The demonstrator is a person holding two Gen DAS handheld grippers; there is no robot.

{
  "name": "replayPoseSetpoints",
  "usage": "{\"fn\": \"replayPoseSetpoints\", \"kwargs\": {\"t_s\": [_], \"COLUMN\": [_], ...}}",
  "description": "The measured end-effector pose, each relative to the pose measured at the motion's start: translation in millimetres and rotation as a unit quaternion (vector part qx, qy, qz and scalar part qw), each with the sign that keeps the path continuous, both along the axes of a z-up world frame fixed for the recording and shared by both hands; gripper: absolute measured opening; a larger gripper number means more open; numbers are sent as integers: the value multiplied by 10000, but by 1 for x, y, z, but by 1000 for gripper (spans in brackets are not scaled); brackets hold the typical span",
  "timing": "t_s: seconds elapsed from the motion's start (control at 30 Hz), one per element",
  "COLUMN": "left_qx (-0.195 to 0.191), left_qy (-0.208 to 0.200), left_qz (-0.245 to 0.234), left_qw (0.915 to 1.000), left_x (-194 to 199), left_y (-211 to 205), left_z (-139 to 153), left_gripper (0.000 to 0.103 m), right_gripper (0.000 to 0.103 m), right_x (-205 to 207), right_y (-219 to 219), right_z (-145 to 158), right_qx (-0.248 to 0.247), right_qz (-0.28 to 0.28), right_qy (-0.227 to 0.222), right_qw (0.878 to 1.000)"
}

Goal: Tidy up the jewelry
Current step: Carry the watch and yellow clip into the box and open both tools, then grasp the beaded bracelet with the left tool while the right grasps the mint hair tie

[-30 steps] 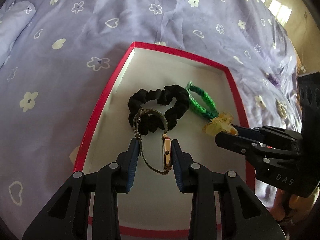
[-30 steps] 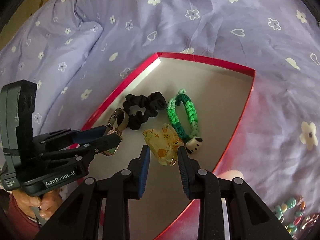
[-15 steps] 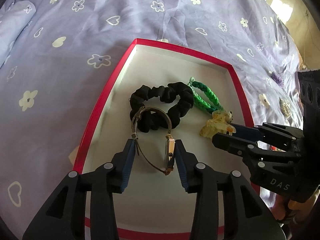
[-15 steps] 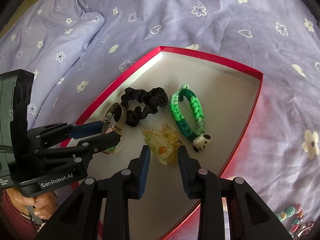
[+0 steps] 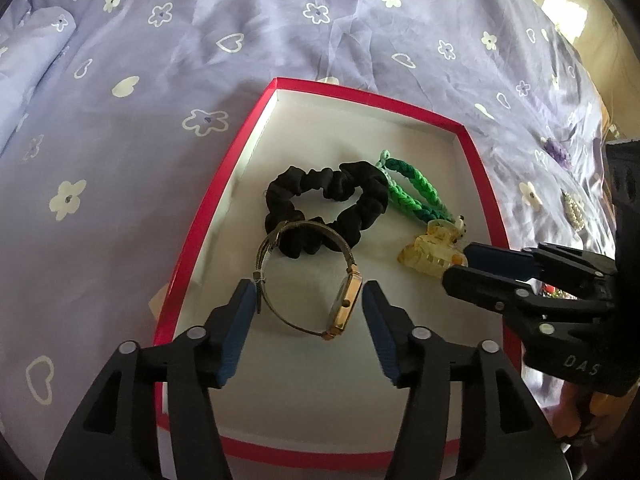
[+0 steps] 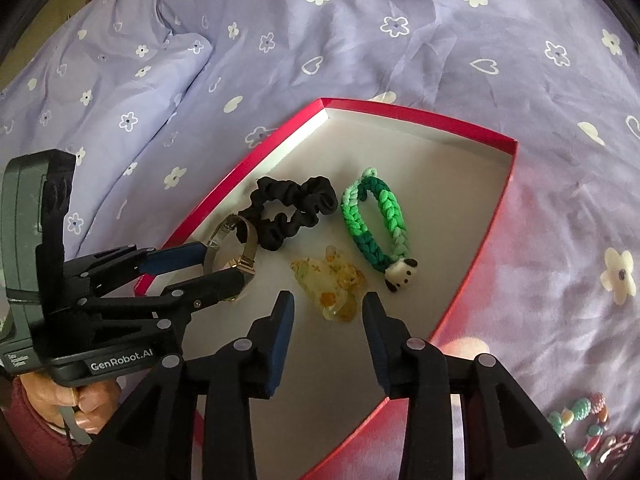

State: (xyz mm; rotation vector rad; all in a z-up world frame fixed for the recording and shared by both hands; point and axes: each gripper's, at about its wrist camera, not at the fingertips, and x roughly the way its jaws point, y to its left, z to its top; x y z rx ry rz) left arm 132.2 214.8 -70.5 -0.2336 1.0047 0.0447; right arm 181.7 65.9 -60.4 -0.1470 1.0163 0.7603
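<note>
A red-rimmed box [image 5: 476, 168] with a white floor lies on the lilac bedsheet. A gold watch [image 5: 348, 300] rests on that floor between the fingers of my left gripper [image 5: 306, 300]. Its jaws are opening and the pads stand just off the watch. A yellow hair claw [image 6: 332, 284] lies between the fingers of my right gripper [image 6: 328, 300]. Those jaws are opening too, with gaps on both sides. A black scrunchie [image 5: 328, 208] and a green braided bracelet [image 6: 376, 216] with a panda charm lie further in. Each gripper shows in the other's view: the left gripper [image 6: 224, 264], the right gripper [image 5: 456, 265].
Beaded jewellery [image 6: 588, 424] lies on the sheet right of the box. A pearl piece [image 5: 572, 208] and a purple piece [image 5: 556, 152] sit further right. A pillow [image 6: 100, 80] lies at the far left. A person's hand [image 6: 80, 400] holds the left gripper's handle.
Both grippers' jaws have widened. The watch and the yellow claw, gripped a second ago, now rest loose on the box floor between the pads.
</note>
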Motion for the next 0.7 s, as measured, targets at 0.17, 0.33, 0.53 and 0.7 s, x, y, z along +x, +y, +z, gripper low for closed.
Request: {"fn": "replayPoseSetpoints", "kwargs": {"t_s": [0.17, 0.33, 0.53, 0.7], "left_qx": [82, 11, -188, -327], "left_qy": [-3, -37, -271, -448], "left_qz": [0, 36, 65, -67], "left_qw": [10000, 10000, 9994, 9984], "left_x": [-5, -14, -32, -41], "left_y": [-2, -4, -13, -32], "left_z": [2, 9, 29, 46], "left_gripper": [64, 64, 67, 67], "right_gripper": [44, 45, 49, 50], "right_x": [-8, -18, -34, -49], "right_y": [-17, -40, -77, -120], "right_z": [12, 28, 42, 43], "right_qx": [202, 411, 652, 664], "right_qz": [-126, -294, -588, -971], "right_qy": [-43, -133, -217, -234], "right_qw": [9997, 9986, 9959, 9928]}}
